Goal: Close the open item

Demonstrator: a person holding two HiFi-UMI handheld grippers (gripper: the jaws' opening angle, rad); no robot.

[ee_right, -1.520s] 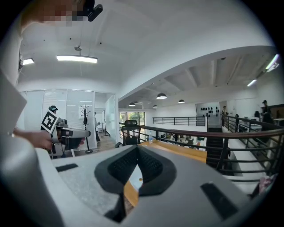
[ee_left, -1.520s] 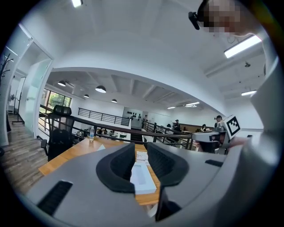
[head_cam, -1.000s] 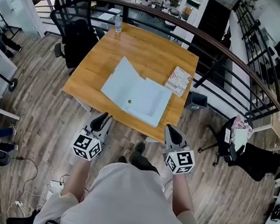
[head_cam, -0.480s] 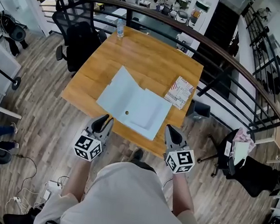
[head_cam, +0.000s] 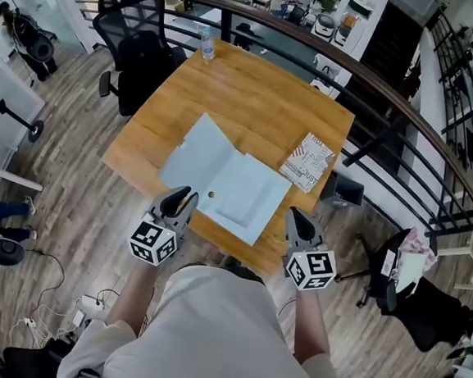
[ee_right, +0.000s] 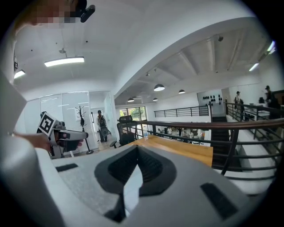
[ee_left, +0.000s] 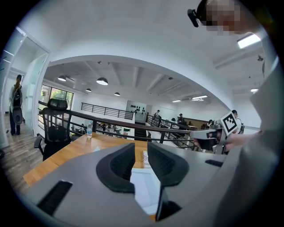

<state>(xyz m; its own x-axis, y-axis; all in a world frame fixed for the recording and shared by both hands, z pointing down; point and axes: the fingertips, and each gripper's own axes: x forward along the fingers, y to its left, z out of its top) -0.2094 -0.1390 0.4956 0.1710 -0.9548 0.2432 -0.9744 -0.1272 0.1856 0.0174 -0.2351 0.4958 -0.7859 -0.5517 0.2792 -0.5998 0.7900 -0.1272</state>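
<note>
At the near edge of the wooden counter (head_cam: 253, 95) a person stands with a gripper in each hand, forearms held out in front and both tools pointing forward and a little downward. The left gripper (head_cam: 185, 194) has its jaws a narrow way apart with nothing between them. The right gripper (head_cam: 294, 212) has its jaw tips brought together, also empty. A second ago both tools hung over the floor, short of the counter. Now the person has stepped up, so the left tips reach the near left edge of the folder (head_cam: 225, 179) and the right tips sit over the counter's near edge, just beside the folder's right corner. Whether either one touches anything I cannot tell. The left jaws keep the same gap as before. The folder is pale blue and lies open and flat on the near half of the counter, set askew. Its two leaves are spread, with a small dark round spot near the near edge and a paler panel on the right leaf. A printed booklet (head_cam: 309, 162) lies just beside its far right corner.
</note>
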